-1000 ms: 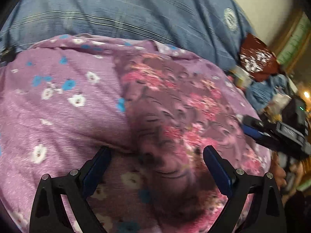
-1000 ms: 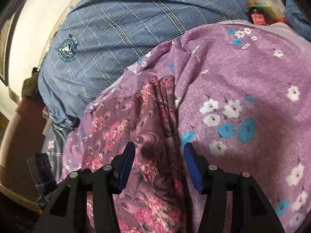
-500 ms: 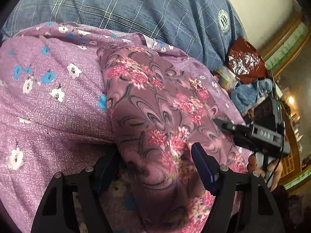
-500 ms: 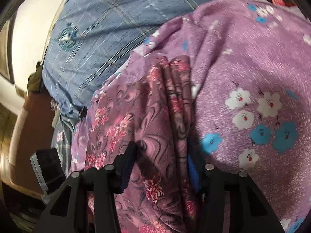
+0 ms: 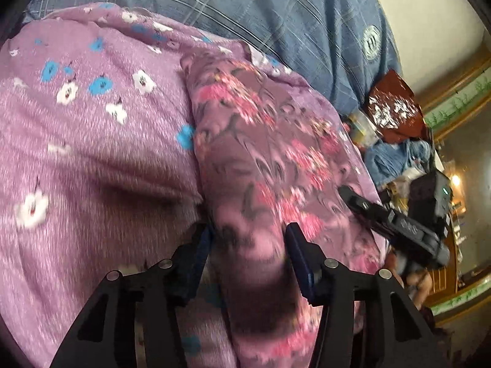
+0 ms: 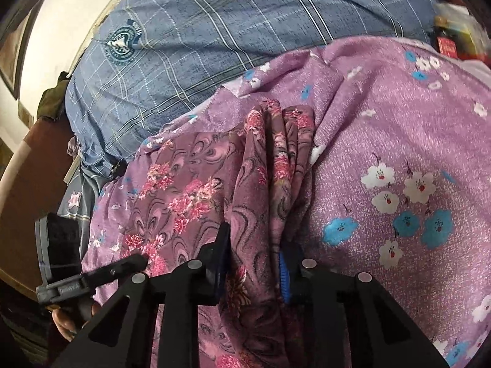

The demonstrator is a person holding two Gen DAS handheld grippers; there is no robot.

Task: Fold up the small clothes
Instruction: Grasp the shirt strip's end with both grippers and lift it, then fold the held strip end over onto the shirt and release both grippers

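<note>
1. Mauve cloth with pink flowers, the folded garment, lies on a lilac bedspread printed with white and blue blossoms.
2. Beyond the garment's far end sits a blue plaid pillow.
3. The left gripper straddles the garment's near edge; its jaws are closing, with the fabric bulging between them.
4. The right gripper is at the garment's bunched pleats, jaws closing with its pads against the fabric.
</note>
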